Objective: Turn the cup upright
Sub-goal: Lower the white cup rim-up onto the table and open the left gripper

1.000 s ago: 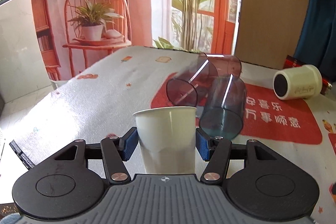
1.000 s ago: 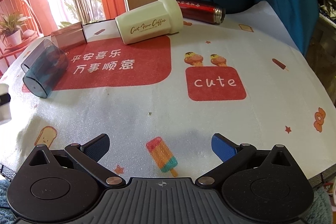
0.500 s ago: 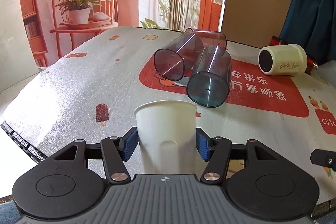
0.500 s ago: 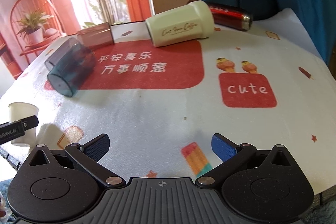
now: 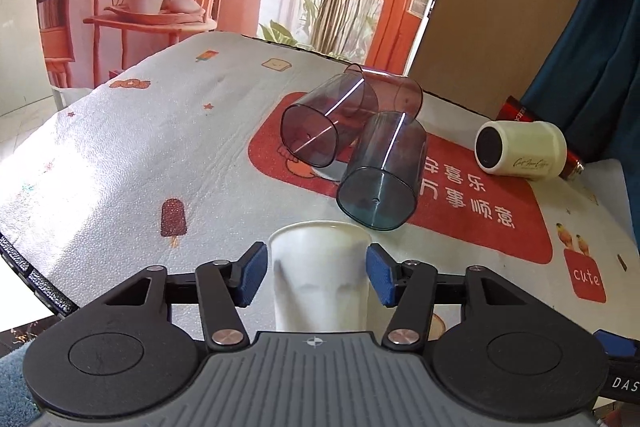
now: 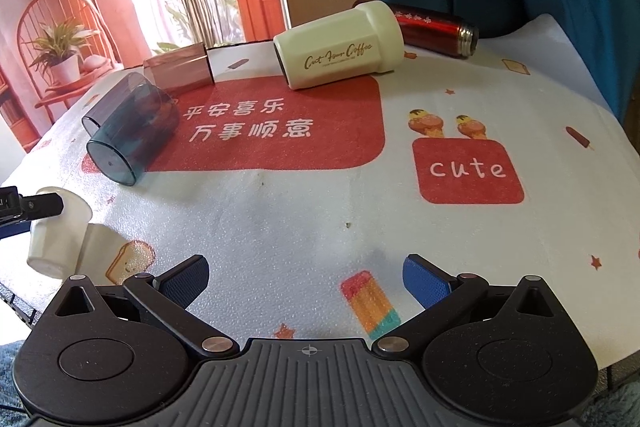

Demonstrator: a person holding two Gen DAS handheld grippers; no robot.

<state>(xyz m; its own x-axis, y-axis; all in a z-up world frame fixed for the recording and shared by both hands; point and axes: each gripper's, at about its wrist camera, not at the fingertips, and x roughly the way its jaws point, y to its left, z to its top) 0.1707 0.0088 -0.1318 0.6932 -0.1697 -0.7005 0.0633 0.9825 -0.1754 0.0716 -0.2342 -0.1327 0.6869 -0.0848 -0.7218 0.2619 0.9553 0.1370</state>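
A white paper cup (image 5: 320, 279) stands upright, mouth up, on the table near its front left edge, between the blue pads of my left gripper (image 5: 316, 277). A narrow gap shows on each side, so the pads do not press it. The cup also shows at the left edge of the right wrist view (image 6: 60, 231), with the left gripper's finger (image 6: 40, 206) beside its rim. My right gripper (image 6: 306, 281) is open and empty, low over the front of the table.
On the patterned tablecloth (image 5: 120, 167) lie a purple clear tumbler (image 5: 328, 123), a brownish one (image 5: 396, 93) and a blue-grey one (image 5: 384, 171), all on their sides. A cream coffee mug (image 6: 340, 47) and a red flask (image 6: 436, 27) lie farther back.
The left gripper brought the cup down toward the table, and its pads have parted slightly from the cup's sides. The right gripper shifted its view a little rightward and stayed open.
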